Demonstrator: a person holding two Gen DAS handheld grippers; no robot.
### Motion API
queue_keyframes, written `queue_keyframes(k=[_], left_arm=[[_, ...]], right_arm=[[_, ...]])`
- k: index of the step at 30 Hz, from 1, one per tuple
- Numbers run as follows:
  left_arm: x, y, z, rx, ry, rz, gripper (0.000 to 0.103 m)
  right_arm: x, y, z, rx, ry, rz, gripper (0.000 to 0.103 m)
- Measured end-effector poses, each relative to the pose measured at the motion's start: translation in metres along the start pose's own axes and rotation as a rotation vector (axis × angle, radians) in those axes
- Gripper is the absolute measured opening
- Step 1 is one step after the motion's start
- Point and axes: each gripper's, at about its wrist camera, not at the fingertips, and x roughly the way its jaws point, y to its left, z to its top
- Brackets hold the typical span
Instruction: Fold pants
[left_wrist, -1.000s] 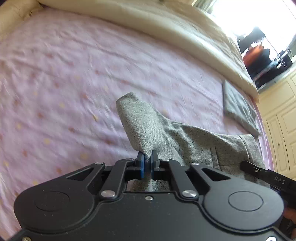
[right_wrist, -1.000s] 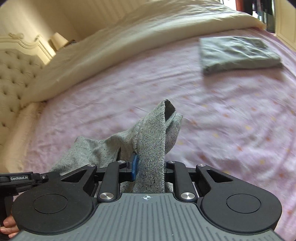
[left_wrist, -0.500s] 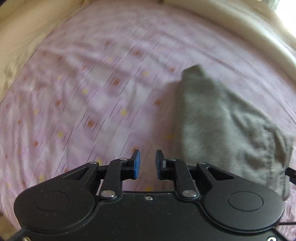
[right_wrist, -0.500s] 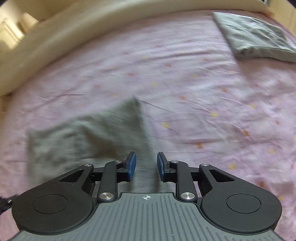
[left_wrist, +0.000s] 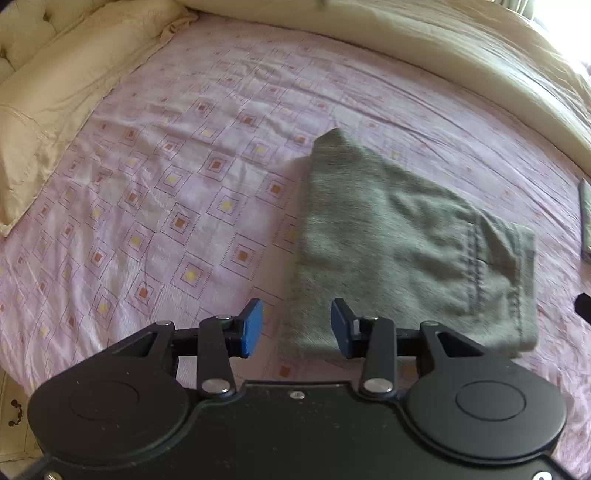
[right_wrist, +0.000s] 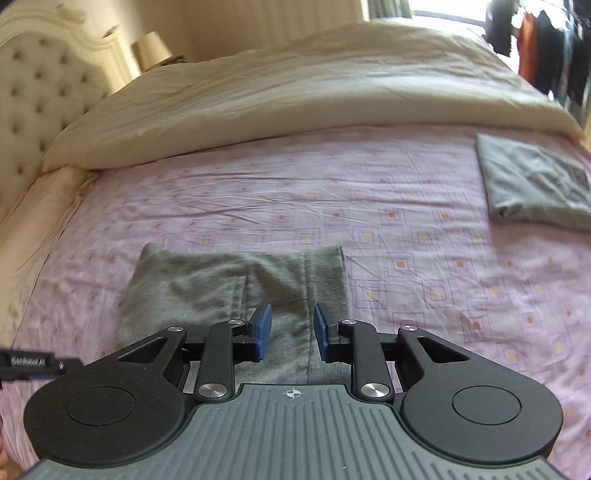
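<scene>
**Grey pants down on bed, both tongs let go**

Left wrist view: left gripper (left_wrist: 297, 328) looks steeply down at the bed. Blue pads (left_wrist: 252, 328) stand well apart, nothing pinched btwn them; jaws have just been opening. The grey pants (left_wrist: 399, 236) lie folded flat on the pink patterned sheet (left_wrist: 177, 192), mostly ahead and to the right of the tongs. Near left corner of the cloth sits under the gap btwn the fingers, but pads don't press on it. Far end of the bundle comes to a point; stitched seam and waistband edge show on the right side. Cream pillow (left_wrist: 55, 110) at upper left, cream duvet (left_wrist: 443, 48) rolled along the top. Sliver of a second grey folded item (left_wrist: 585, 221) at right edge. A dark bit at far right edge, can't tell what it is.

Right wrist view: right gripper (right_wrist: 291, 328) also tilted down over the bed, pads parted w/ a gap, no cloth clamped. Pants (right_wrist: 207, 280) lie just ahead of and under the fingers, a rough rectangle on the sheet (right_wrist: 424, 277); vertical seam runs down btwn the pads. Other folded grey garment (right_wrist: 532, 184) well apart at upper right, near the duvet (right_wrist: 277, 110). Tufted headboard (right_wrist: 40, 92) at left, lamp (right_wrist: 151, 48) behind it, dark clothes hanging (right_wrist: 546, 44) by the window. Part of the other tool, w/ a white label, pokes in at left edge (right_wrist: 33, 363).
</scene>
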Motion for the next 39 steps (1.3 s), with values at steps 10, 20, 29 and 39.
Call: queue_keyframes(k=[10, 20, 29, 39], left_arm=[[-0.057, -0.045, -0.042, 0.086, -0.064, 0.039, 0.058], [-0.092, -0.066, -0.056, 0.115, -0.157, 0.068, 0.061], [-0.101, -0.069, -0.068, 0.103, -0.16, 0.088, 0.061], [-0.104, -0.068, -0.071, 0.096, -0.168, 0.095, 0.061]], right_arm=[[-0.055, 0.015, -0.017, -0.086, -0.02, 0.034, 0.025], [-0.08, 0.016, -0.027, -0.144, -0.052, 0.036, 0.025], [-0.086, 0.012, -0.031, -0.144, -0.046, 0.049, 0.025], [-0.086, 0.016, -0.031, -0.157, -0.039, 0.064, 0.025]])
